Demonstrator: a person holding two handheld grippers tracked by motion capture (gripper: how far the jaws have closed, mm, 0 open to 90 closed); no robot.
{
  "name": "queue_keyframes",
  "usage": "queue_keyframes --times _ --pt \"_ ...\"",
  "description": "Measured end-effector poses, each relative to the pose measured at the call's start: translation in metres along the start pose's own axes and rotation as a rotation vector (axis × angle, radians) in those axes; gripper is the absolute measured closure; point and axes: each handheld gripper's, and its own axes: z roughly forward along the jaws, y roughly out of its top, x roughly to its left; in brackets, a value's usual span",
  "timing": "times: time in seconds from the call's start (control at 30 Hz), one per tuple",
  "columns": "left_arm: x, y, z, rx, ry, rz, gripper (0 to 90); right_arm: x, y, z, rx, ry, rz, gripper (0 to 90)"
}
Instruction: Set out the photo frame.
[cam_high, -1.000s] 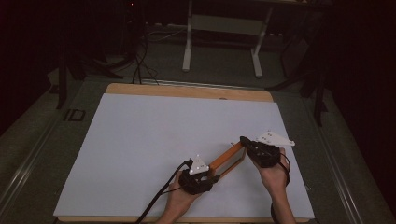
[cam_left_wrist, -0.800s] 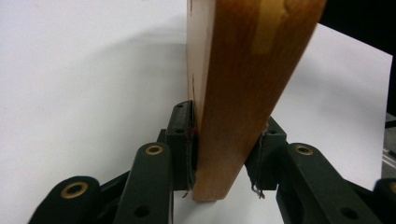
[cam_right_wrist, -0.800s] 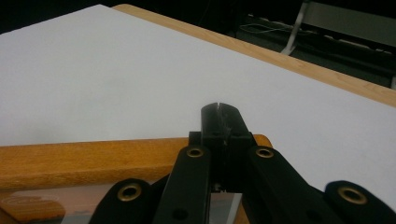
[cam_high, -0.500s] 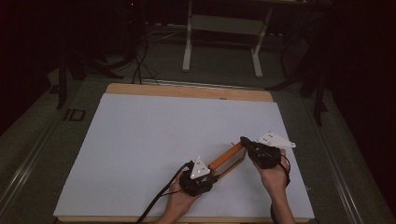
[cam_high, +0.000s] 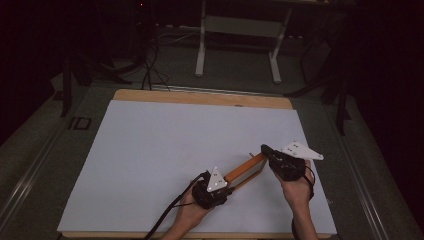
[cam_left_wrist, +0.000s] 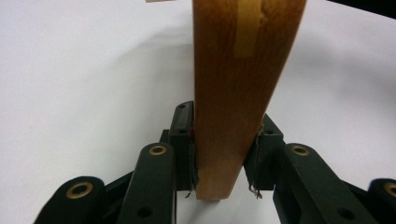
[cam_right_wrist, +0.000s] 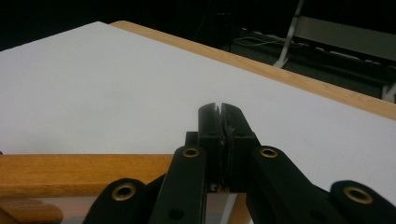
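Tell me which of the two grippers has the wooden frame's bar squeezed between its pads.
The left gripper: the wooden frame stands clamped between its pads. The right gripper has its jaws pressed together with no wood between them, above the frame.

both grippers are black. the left gripper (cam_high: 212, 189) carries a pale grey three-cornered plate with small dark holes, and a black cable trails from behind it. the right gripper (cam_high: 280, 161) bears a like plate. behind the fingers (cam_left_wrist: 183, 140), black link arms have brass-ringed pivot holes; frayed threads hang from the pads. the forearms are bare of sleeves.
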Motion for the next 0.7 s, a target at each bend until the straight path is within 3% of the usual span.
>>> queue_keyframes --times 0.27,0.53,0.7 --pt "0.008 0.007 -0.008 0.006 -0.031 0.010 69.0 -0.006 0.000 -0.005 -0.029 0.018 0.049 86.6" --pt "0.012 0.024 -0.023 -0.024 -0.033 0.056 69.1 -0.007 0.000 -0.006 -0.028 0.018 0.052 86.6" --pt "0.018 0.039 -0.034 -0.056 -0.056 0.061 69.1 -0.007 -0.001 -0.006 -0.027 0.020 0.050 86.2"
